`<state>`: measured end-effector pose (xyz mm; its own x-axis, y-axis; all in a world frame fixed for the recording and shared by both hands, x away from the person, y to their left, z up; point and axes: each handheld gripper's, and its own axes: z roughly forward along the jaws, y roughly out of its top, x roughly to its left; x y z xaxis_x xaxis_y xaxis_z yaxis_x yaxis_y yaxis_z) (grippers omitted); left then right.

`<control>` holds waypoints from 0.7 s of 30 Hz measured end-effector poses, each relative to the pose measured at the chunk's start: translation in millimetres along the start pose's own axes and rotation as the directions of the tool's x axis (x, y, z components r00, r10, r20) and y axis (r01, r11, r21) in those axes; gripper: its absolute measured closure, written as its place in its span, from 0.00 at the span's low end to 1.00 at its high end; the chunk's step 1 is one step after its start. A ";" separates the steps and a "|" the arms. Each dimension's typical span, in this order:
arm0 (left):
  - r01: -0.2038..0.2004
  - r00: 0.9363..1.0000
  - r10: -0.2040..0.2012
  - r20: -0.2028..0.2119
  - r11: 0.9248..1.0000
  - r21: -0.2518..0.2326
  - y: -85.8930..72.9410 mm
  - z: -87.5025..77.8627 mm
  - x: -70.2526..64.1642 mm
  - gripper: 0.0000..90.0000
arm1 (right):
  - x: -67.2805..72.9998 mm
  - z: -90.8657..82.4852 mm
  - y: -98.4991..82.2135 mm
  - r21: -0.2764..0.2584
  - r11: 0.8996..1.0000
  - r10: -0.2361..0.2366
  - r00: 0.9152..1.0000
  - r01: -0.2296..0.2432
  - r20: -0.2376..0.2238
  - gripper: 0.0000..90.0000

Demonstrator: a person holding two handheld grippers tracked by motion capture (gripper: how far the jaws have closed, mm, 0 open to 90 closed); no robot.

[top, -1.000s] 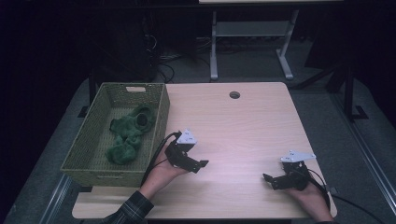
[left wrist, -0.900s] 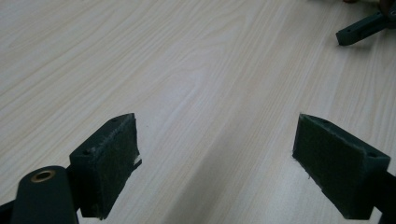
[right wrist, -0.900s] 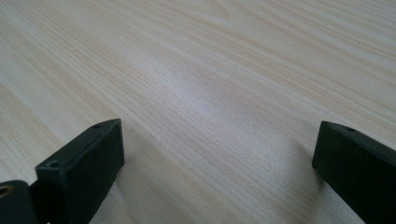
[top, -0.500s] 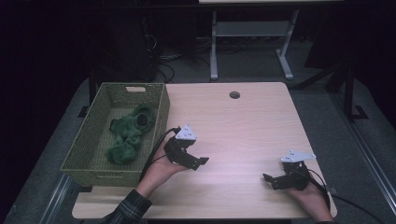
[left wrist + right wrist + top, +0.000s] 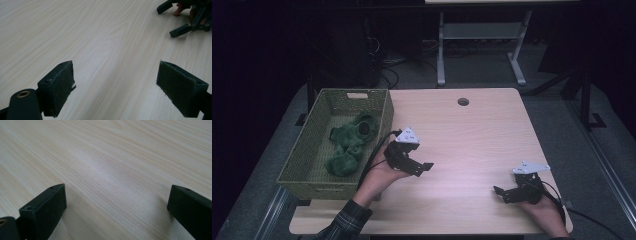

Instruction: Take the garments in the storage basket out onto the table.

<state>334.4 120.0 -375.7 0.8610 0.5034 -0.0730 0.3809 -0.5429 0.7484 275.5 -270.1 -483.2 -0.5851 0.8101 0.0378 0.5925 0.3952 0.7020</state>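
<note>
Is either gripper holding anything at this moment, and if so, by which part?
Nothing is held. The left gripper and the right gripper both have their jaws spread with bare table between them. The green plush toy lies in the basket.

Both grippers, the left gripper and the right gripper, are black, each topped by a grey three-cornered plate and trailing a black cable; the left sleeve is dark plaid.

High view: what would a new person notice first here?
Probably the green basket at the table's left edge, with green plush toys lying inside it. Next, the two black grippers over the bare wood, both with jaws open and holding nothing: the left gripper beside the basket, the right gripper near the front right corner.
</note>
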 end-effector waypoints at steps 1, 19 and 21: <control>-0.003 1.000 0.003 0.001 1.000 0.002 0.9 -1.7 1.2 0.15 | 0.0 0.0 0.0 0.000 1.000 0.000 1.000 0.000 0.000 0.02; 0.010 1.000 -0.010 0.003 1.000 -0.016 16.4 -27.1 24.1 0.17 | -0.4 0.1 0.0 -0.002 1.000 -0.005 1.000 0.005 0.000 0.02; 0.018 1.000 -0.018 0.003 1.000 -0.019 17.5 -29.2 27.3 0.16 | -0.4 0.1 0.0 -0.003 1.000 -0.005 1.000 0.005 0.000 0.02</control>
<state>354.7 143.9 -345.4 0.8548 0.5114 -0.0882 0.3901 -0.5211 0.7591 275.8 -270.3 -483.3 -0.5878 0.8083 0.0346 0.5884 0.3978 0.7039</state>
